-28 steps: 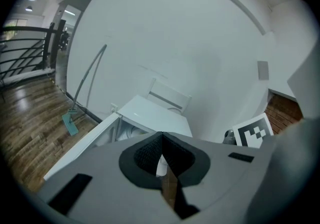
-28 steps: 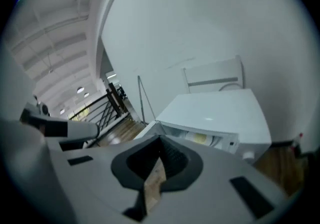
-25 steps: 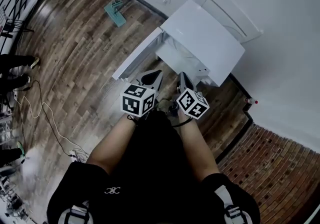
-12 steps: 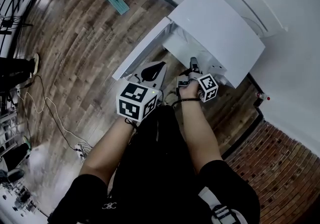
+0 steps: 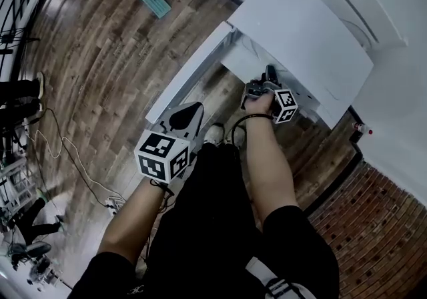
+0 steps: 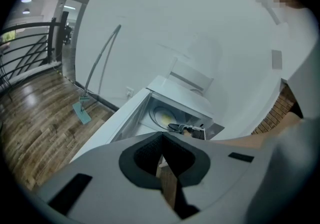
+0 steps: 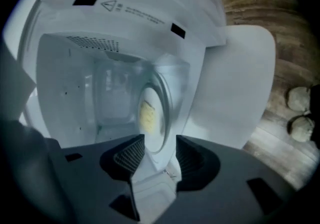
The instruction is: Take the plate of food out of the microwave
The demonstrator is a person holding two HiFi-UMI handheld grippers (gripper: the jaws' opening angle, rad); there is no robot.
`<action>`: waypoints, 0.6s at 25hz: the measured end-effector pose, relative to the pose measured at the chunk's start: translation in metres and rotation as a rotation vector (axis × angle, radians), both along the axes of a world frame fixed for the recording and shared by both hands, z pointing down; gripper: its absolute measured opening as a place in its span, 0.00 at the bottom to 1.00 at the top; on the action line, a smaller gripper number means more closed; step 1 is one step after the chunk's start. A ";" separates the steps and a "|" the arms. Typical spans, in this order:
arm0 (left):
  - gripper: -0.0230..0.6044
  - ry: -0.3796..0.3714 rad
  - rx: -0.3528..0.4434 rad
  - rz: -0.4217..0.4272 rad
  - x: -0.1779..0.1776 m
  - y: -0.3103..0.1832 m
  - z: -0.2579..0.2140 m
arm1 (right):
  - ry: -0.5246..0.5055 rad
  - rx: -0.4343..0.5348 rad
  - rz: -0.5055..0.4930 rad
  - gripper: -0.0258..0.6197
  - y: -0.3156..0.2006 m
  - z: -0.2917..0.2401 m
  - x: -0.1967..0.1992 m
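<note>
We log the right gripper (image 7: 156, 144) with jaws opening either side of the near rim of the plate of food (image 7: 150, 113), unpressed inside the open microwave (image 7: 125, 18), left gripper (image 6: 161, 140) closed, empty; a shallow rim bite could tip it, spilling food.

Your white microwave (image 5: 303, 27) stands on the floor at about 1 o'clock from you. Its door (image 5: 190, 71) is swung wide open, out toward 11 o'clock. The inside is white and lit. A round white plate (image 7: 162, 98) sits in there, in the middle. A small heap of yellow food (image 7: 146, 116) lies on the plate.
</note>
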State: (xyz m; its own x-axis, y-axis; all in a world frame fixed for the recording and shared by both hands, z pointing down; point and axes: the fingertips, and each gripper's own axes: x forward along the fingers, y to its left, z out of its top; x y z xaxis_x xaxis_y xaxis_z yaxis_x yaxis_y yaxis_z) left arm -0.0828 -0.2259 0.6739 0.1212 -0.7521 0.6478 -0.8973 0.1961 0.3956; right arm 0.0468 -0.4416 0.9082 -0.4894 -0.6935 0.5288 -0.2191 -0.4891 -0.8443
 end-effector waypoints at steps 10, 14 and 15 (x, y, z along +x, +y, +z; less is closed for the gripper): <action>0.04 0.020 -0.036 0.033 0.005 0.011 0.021 | 0.035 -0.088 0.068 0.32 -0.020 0.035 -0.005; 0.04 0.021 -0.029 0.043 0.009 0.009 0.018 | 0.027 -0.085 0.068 0.30 -0.017 0.035 -0.003; 0.04 0.022 -0.029 0.043 0.010 0.009 0.018 | 0.018 -0.073 0.062 0.29 -0.016 0.033 -0.004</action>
State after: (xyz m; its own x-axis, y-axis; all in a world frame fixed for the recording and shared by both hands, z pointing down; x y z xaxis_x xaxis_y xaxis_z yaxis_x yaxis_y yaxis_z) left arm -0.0725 -0.2173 0.6916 0.1676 -0.7271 0.6658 -0.8964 0.1686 0.4098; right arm 0.0428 -0.4575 0.9413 -0.4369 -0.6813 0.5874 -0.2010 -0.5625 -0.8020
